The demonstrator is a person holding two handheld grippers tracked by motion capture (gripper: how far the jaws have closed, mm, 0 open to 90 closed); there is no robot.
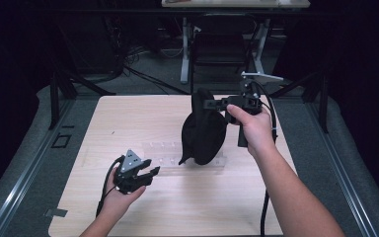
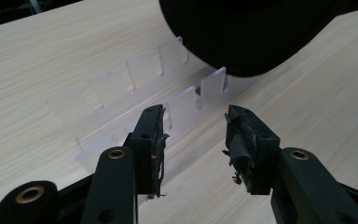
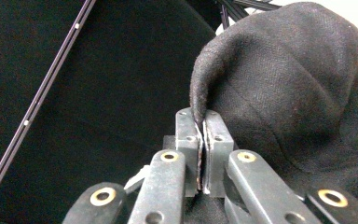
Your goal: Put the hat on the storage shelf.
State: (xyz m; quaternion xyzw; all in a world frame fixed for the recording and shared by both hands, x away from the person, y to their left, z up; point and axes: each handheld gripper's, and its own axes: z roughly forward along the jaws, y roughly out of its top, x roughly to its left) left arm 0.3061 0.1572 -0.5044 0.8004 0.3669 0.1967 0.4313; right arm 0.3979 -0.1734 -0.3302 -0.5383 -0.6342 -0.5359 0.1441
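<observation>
i am holding the right gripper [image 1: 216, 104] raised above the far middle of the table [image 1: 143, 118], with its jaws pressed together on the edge of a black cap [image 1: 205, 131]. in the right gripper view the jaws are meeting on a thin fold of the cap's [image 3: 279, 93] dark woven fabric, and the rest of the cloth is bulging out to the right of them. in the high view the cap is hanging down from that grip, its lower edge reaching just above a clear plastic rack [image 1: 170, 158] that is lying flat on the table. whether the cap is touching the rack i cannot tell.

i am keeping the left gripper [image 1: 150, 173] low over the near left part of the table, pointing toward the rack. its jaws are standing partly apart with nothing between them; the worn pads [image 2: 238, 140] are showing frayed bits at their edges. in the left gripper view the rack's [image 2: 121, 84] upright clear tabs are lying just beyond the jaws, and the cap's [image 2: 247, 37] dark underside is hanging over the rack's far end.

the two grippers are well apart.
</observation>
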